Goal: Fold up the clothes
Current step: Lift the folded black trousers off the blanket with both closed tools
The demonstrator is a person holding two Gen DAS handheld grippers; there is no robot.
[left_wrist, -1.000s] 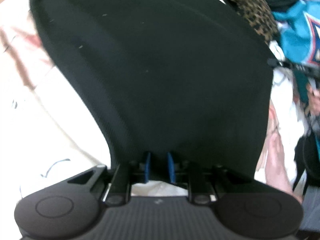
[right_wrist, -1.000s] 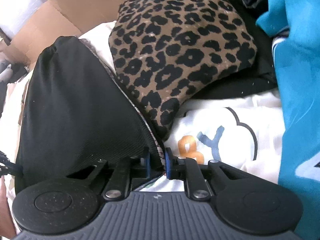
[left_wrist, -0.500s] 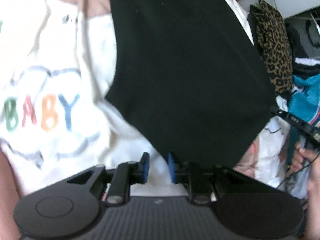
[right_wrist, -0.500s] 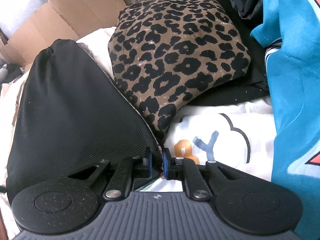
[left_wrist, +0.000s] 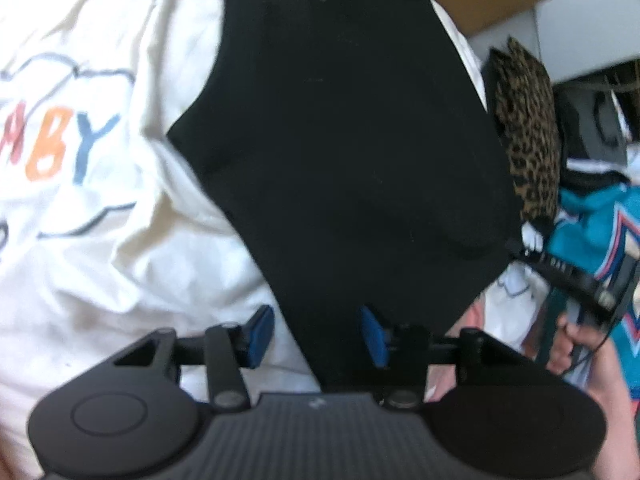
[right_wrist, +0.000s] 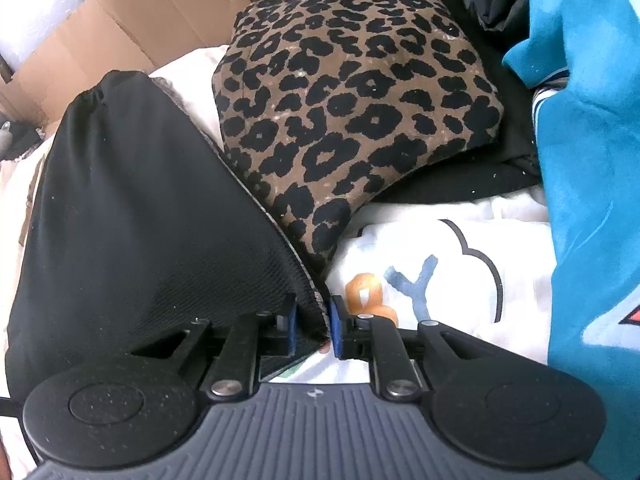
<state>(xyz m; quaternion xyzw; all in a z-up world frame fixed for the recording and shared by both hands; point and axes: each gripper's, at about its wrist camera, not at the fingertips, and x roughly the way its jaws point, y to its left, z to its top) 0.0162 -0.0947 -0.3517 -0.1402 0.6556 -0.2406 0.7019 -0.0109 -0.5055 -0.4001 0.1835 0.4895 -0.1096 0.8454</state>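
Black garment point(left_wrist: 352, 140) soft, limp; my left gripper point(left_wrist: 316, 334) just opening around corner, right gripper point(right_wrist: 314, 320) pinching hem; regrip corners.

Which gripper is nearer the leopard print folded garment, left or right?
Right. The right gripper sits just below the leopard print folded garment, pinching the black cloth beside it. The left gripper, jaws just opened, is across that cloth from it.

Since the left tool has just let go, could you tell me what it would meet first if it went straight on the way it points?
Most likely the black garment, whose corner lies between the left tool's just-opened jaws, no pad pressing it. The white printed sheet lies just beside it; depth is hard to judge.
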